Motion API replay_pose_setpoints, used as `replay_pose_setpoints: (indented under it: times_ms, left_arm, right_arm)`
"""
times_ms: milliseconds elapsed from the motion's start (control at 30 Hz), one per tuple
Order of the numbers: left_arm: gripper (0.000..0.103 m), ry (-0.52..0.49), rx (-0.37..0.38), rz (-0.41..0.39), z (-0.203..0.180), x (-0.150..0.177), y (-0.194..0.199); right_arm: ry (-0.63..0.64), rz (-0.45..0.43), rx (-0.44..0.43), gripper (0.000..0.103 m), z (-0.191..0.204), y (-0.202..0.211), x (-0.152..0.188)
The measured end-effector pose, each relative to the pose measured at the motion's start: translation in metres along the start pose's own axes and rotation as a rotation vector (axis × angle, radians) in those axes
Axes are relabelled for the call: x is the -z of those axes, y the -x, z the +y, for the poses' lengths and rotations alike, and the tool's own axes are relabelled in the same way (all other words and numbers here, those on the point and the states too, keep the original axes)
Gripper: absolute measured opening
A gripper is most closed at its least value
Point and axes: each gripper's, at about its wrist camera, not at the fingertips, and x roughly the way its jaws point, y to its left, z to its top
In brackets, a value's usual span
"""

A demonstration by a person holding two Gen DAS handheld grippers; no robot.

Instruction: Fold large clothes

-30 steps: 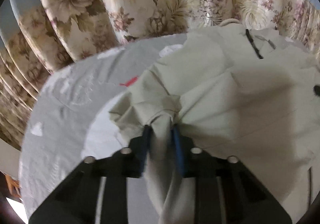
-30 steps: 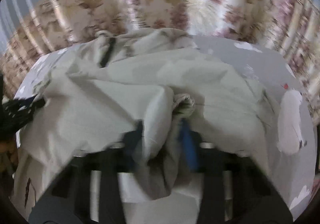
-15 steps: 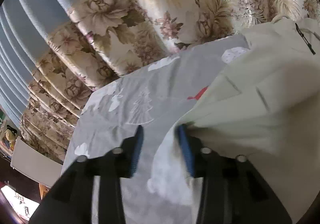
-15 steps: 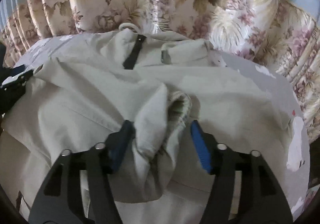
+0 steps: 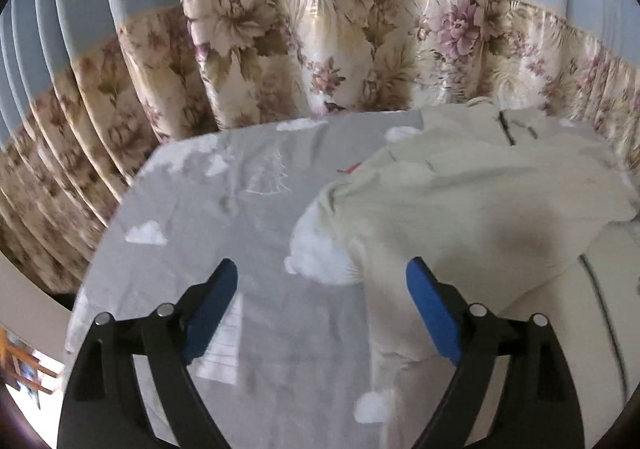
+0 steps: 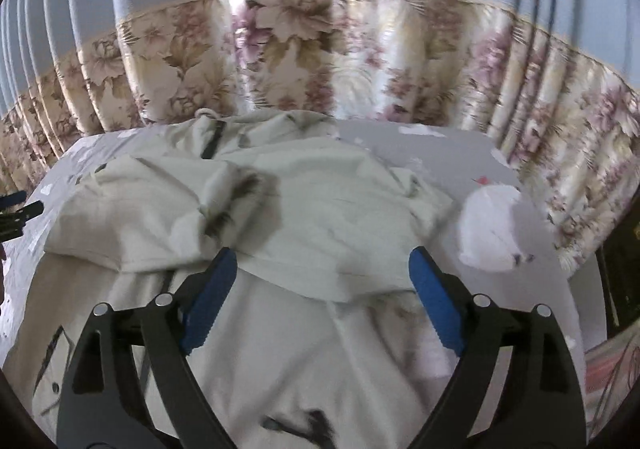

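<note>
My left gripper (image 5: 322,281) hung above the table with its jaws opening wide and nothing pinched between the blue pads (image 5: 210,307). Under it lay the grey tablecloth (image 5: 248,209), printed with white clouds and a pale tree outline. The pale garment (image 5: 480,209) lay just to the right, its bunched near corner resting loose on the cloth; the right pad overlapped its edge in my view, but I saw no fabric pressed between the two.

My right gripper (image 6: 322,281) was opening as well, its jaws spread wide over the middle of the garment (image 6: 320,209), with cloth below them but none clamped. The garment lay spread across most of the table, folded over itself so that an upper layer ended in an edge running across just ahead of my fingertips. A dark zip or strap (image 6: 212,143) showed near the far end; the blur kept me from saying which.

At the left edge of that view I caught the dark tip of my other gripper (image 6: 16,215). Floral curtains (image 5: 320,49) hung behind the table, pale blue above the patterned band.
</note>
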Motion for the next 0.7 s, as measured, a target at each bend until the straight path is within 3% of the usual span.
replay_pose_setpoints:
  times_ms: [100, 233, 500, 700]
  left_arm:
    - [0.088, -0.011, -0.043, -0.013, -0.006, -0.015, -0.006]
    - [0.088, 0.014, -0.046, 0.018, -0.014, -0.049, -0.026]
    - [0.090, 0.037, -0.008, 0.083, -0.058, -0.137, -0.095]
    - [0.090, 0.002, -0.019, 0.125, -0.082, -0.175, -0.157]
  right_arm:
    - [-0.069, 0.006, -0.036, 0.091, -0.014, 0.000, -0.018]
    - [-0.049, 0.027, -0.034, 0.094, -0.007, -0.023, -0.057]
    - [-0.138, 0.206, -0.144, 0.093, -0.004, -0.120, -0.135]
    - [-0.249, 0.314, -0.179, 0.087, -0.013, -0.198, -0.174]
